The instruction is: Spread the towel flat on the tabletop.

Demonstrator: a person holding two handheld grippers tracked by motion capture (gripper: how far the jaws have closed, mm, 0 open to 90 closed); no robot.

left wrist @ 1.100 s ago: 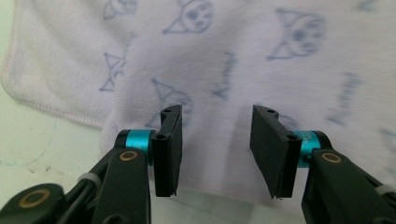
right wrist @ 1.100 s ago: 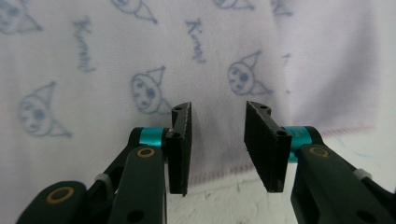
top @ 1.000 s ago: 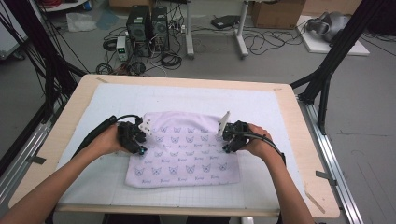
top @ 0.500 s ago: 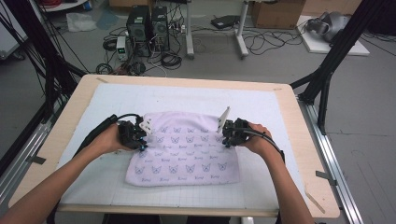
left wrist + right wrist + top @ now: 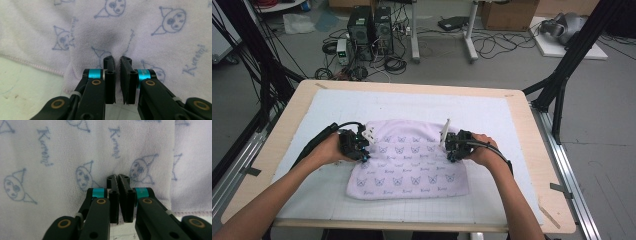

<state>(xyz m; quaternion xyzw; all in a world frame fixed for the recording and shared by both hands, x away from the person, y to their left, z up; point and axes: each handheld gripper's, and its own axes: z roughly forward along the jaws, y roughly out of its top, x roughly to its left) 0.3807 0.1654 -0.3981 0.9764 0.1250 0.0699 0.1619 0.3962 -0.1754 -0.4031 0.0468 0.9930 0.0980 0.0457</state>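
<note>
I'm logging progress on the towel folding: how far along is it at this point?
Done: the lilac towel lies on the white mat, its far part already bunched as if folded over. In hand: the left gripper and right gripper have just closed, each pinching a ridge of cloth at the towel's left and right sides. Left: lifting and carrying that pinched cloth over to make the next fold, probably, then smoothing it.

Grey floor (image 5: 602,125), tangled cables (image 5: 507,42), black computer towers (image 5: 371,29), perhaps cardboard boxes (image 5: 508,11)

Lilac towel (image 5: 409,167) (blue cat-face print) flat mid-table, far edge rumpled, pinched at both sides.
</note>
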